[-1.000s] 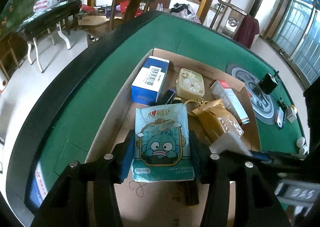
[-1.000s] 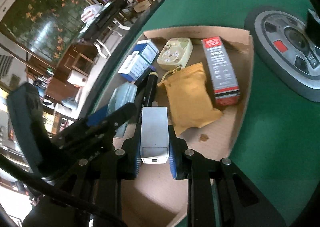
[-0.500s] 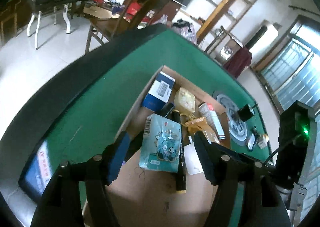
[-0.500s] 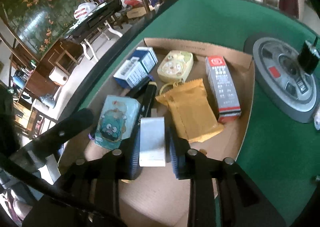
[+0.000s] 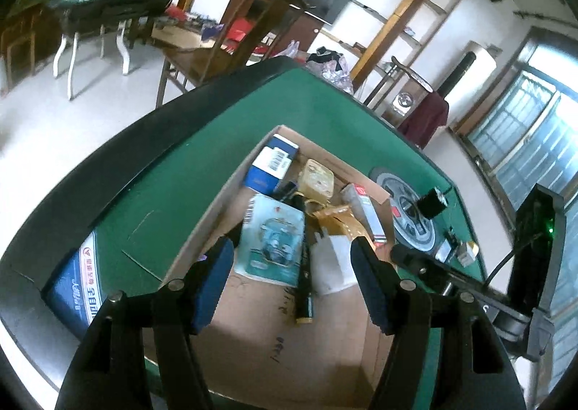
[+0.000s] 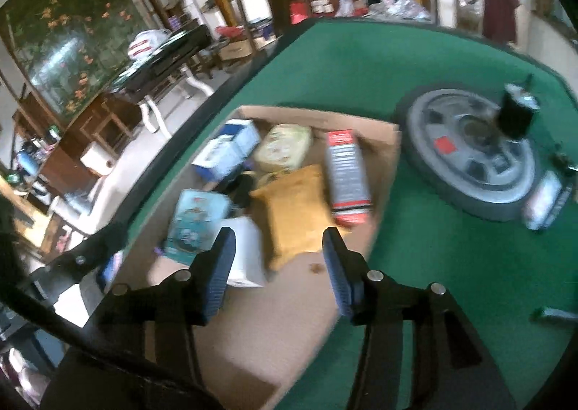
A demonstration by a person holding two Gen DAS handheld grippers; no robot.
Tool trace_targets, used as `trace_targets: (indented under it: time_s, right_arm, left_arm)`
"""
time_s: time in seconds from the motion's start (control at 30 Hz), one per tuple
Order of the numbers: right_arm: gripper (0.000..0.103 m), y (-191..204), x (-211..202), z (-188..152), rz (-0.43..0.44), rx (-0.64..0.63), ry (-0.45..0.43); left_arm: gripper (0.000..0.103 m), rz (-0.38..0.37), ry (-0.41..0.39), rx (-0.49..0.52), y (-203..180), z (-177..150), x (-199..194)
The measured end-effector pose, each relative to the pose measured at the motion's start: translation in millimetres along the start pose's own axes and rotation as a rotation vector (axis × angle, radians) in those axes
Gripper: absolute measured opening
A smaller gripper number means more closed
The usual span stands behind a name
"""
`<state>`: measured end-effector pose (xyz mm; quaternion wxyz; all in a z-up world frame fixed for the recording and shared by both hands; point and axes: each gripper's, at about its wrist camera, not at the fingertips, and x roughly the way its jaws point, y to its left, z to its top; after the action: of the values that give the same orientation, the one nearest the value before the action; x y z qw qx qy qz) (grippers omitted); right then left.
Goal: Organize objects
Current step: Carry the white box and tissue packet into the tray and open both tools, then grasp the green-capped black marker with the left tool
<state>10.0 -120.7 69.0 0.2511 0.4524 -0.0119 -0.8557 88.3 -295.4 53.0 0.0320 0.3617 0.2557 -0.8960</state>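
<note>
Both tongs empty over the box

The left tongs stand wide; the right tongs, jaws just opening, have nothing between them. Below, in the box on the desk, lies a white carton: light, stiff, best gripped across its narrow sides, long axis running away from the tongs.

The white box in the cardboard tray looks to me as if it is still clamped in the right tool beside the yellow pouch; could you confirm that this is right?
Not quite. The right wrist view shows the right tool open, its jaws having just been opening, and the white box lies free in the cardboard tray. It does sit beside the yellow pouch.
</note>
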Motion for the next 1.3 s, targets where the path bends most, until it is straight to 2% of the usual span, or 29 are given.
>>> trace_targets:
  time_s: [0.13,0.37,0.5,0.77,0.9,1.07,1.17,1.3]
  right_arm:
    - [0.052,-15.3,-20.1,-8.5,-0.115,-0.022,-0.056]
    - [0.057,-35.6,-44.9,-18.6,-0.222,-0.059,-0.116]
    - [0.062,-39.9,-55.8,-25.6,-0.262,-0.091,-0.149]
    - [0.064,-48.3,-74.4,-35.9,-0.347,-0.129,-0.208]
    - [0.068,-58.6,-80.6,-38.8,-0.358,-0.120,-0.220]
    - [0.069,-74.0,-85.1,-41.8,-0.375,-0.100,-0.221]
    - [0.069,-90.2,-87.3,-42.5,-0.382,-0.085,-0.207]
    - [0.069,-145.2,-107.7,-40.4,-0.399,0.015,-0.201]
  left_arm:
    - [0.061,0.012,-0.002,0.048,-19.6,-7.1,-0.1]
    - [0.061,0.022,-0.001,0.100,-52.2,-20.0,-1.3]
    - [0.061,0.039,-0.013,0.138,-70.7,-26.8,-4.8]
    - [0.061,0.051,-0.029,0.196,-101.2,-37.5,-11.8]
    - [0.061,0.047,-0.020,0.223,-115.9,-43.5,-11.2]
    - [0.061,0.041,-0.005,0.260,-133.3,-49.8,-6.8]
    - [0.061,0.016,-0.005,0.278,-143.3,-53.3,-7.0]
    - [0.061,-0.098,-0.037,0.348,-168.3,-55.9,-15.8]
